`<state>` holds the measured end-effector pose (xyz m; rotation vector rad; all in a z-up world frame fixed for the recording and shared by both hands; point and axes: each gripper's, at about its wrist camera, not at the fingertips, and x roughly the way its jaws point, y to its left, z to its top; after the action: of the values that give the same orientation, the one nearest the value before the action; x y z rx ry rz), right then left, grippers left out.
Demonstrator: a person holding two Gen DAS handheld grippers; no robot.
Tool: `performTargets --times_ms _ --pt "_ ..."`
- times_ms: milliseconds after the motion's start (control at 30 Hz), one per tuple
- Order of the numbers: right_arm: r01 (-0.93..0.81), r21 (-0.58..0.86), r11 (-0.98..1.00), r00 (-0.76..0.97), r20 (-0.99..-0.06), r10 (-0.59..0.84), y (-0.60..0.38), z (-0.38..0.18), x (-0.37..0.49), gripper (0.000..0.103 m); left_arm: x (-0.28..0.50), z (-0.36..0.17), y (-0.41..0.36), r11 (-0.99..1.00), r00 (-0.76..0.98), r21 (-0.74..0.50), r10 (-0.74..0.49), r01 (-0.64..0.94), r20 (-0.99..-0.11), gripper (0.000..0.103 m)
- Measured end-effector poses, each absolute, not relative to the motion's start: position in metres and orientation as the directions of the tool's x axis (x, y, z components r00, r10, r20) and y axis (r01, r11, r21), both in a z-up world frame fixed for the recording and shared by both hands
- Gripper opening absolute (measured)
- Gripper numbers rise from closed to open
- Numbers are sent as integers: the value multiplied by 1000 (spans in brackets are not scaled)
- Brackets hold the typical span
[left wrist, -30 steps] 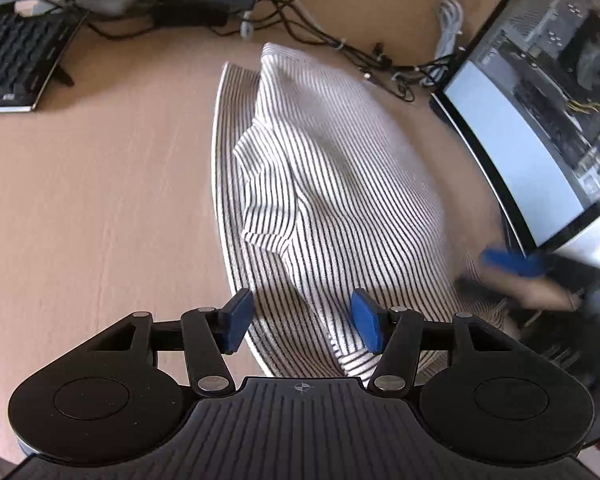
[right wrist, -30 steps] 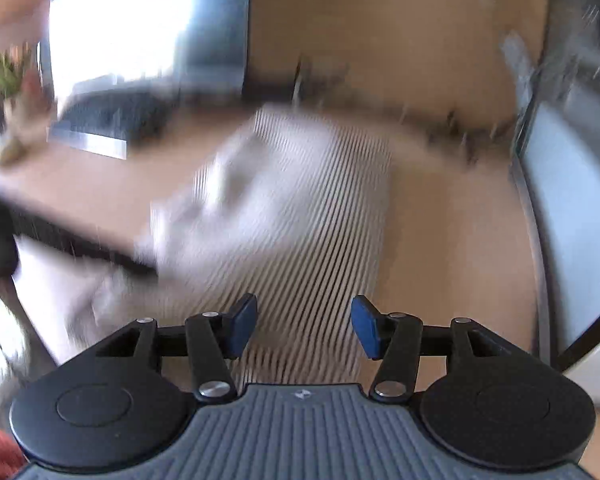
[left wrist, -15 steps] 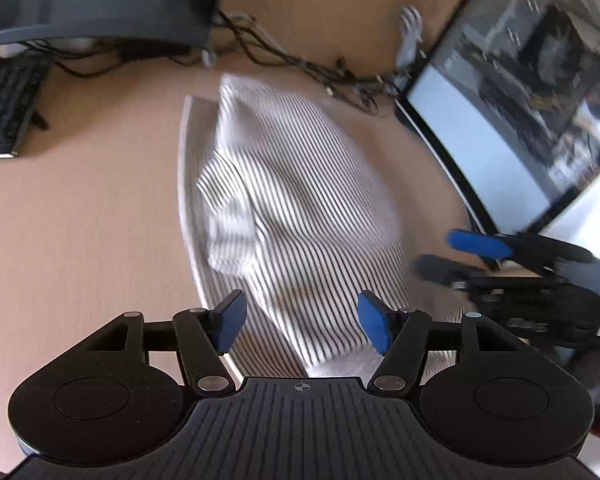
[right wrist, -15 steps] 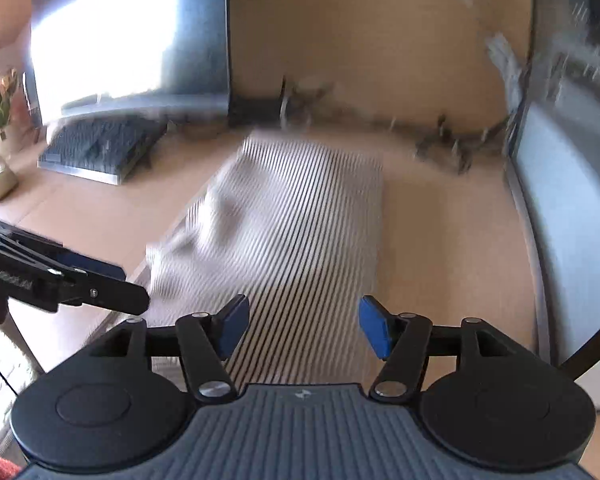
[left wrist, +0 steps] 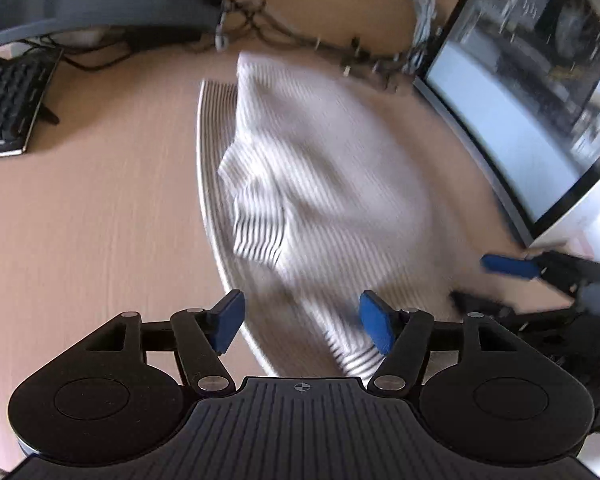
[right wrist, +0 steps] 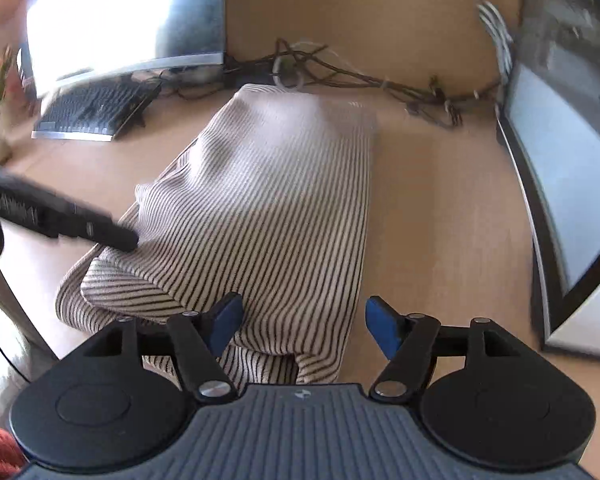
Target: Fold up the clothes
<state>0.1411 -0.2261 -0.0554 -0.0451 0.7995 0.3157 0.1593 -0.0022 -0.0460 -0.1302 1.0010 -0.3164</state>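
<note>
Left wrist view: the left gripper (left wrist: pixel 302 322) hovers with its blue-padded jaws spread apart and nothing between them, just above the near end of a black-and-white striped garment (left wrist: pixel 320 200). The garment lies folded lengthwise on a light wooden bench (left wrist: pixel 100 220), running away from the gripper toward a tangle of cables (left wrist: pixel 300 44) at the back. This view is blurred. A keyboard (left wrist: pixel 8 116) sits at far left and a monitor (left wrist: pixel 540 120) stands at right. The right gripper (left wrist: pixel 496 280) shows at the garment's right edge.

From the right wrist view, the right gripper (right wrist: pixel 304 322) is also spread wide and empty, with the striped garment (right wrist: pixel 268 216) directly ahead and its near hem under the left jaw. The left gripper (right wrist: pixel 112 236) reaches in from the left, its tip at the garment's rumpled left edge; whether it touches the cloth is unclear.
</note>
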Motion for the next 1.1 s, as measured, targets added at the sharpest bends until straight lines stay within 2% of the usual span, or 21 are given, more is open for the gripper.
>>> performTargets --times_ms 200,300,367,433,467,567,633,733,900,1100 --pt "-350 -13 937 685 -685 247 -226 -30 138 70 160 -31 5 950 536 -247 -311 189 -785 70" --pt "-344 15 939 707 -653 269 -225 -23 143 70 165 -24 8 947 561 -267 -320 177 -763 72" --pt "-359 16 933 675 -686 272 -219 -36 150 70 169 -23 9 950 571 -263 -312 168 -760 73" --pt "-384 0 923 641 -720 267 -211 -51 155 70 170 -21 11 957 578 -241 -290 162 -763 76" --pt "-397 -29 918 648 -717 258 -210 -53 153 74 171 -20 13 960 581 -230 -279 158 -764 78" --pt "-442 -120 889 669 -704 238 -208 -34 148 74 173 -17 17 969 592 -196 -246 148 -768 87" --pt "-497 -146 856 678 -681 277 -205 -17 137 74 175 -15 20 975 598 -174 -223 140 -770 88" --pt "-604 -165 779 649 -670 361 -192 -3 119 80 176 -15 22 978 598 -172 -210 120 -773 88" --pt "-735 -268 623 588 -710 388 -152 -29 100 81 173 -15 15 975 596 -167 -221 145 -772 90" --pt "-756 -347 556 595 -717 362 -133 -51 96 81 167 -12 17 976 603 -158 -217 151 -768 94"
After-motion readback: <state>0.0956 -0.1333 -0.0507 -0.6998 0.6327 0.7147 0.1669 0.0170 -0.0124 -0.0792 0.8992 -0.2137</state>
